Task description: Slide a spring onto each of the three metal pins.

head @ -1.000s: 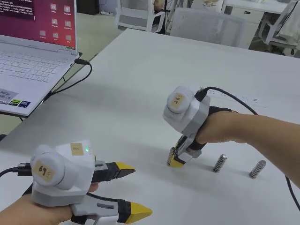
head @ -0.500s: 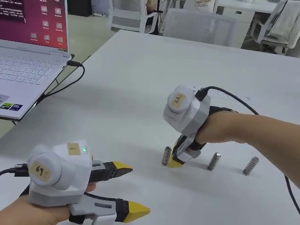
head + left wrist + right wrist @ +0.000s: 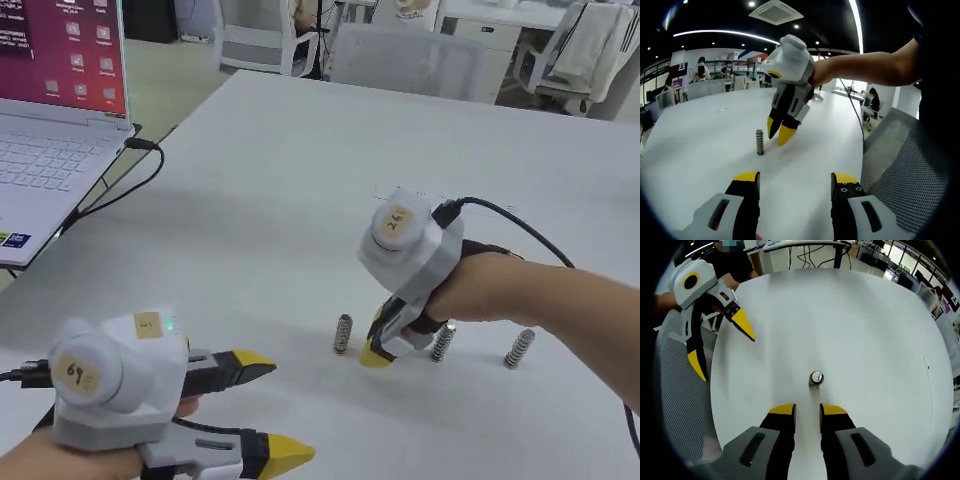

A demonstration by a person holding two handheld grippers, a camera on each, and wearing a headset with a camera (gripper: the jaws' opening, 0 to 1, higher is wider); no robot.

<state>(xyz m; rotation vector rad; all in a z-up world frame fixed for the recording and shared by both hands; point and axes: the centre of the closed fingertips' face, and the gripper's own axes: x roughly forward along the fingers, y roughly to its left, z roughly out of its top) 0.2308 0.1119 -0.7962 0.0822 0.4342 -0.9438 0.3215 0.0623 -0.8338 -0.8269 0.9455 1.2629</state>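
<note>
My right gripper (image 3: 374, 347) points down at the white table (image 3: 300, 180). Its jaws are a narrow gap apart on nothing, just beside the leftmost upright grey coil spring (image 3: 343, 334). It partly hides the middle spring (image 3: 442, 342); the third spring (image 3: 518, 348) stands beyond. I cannot make out pins inside. My left gripper (image 3: 280, 410) hovers spread wide, empty, its cap sticker (image 3: 78, 376) reading "69". The white laptop (image 3: 40, 170) is cut off, its screen text illegible.

Left spring (image 3: 343, 334), middle spring (image 3: 441, 342) and right spring (image 3: 518, 348) stand in a row on the desk (image 3: 300, 170). The right claw (image 3: 376, 354) points down between the first two. The left claw (image 3: 288, 412) is nearer, to the left, and a laptop (image 3: 45, 150) sits far left.
</note>
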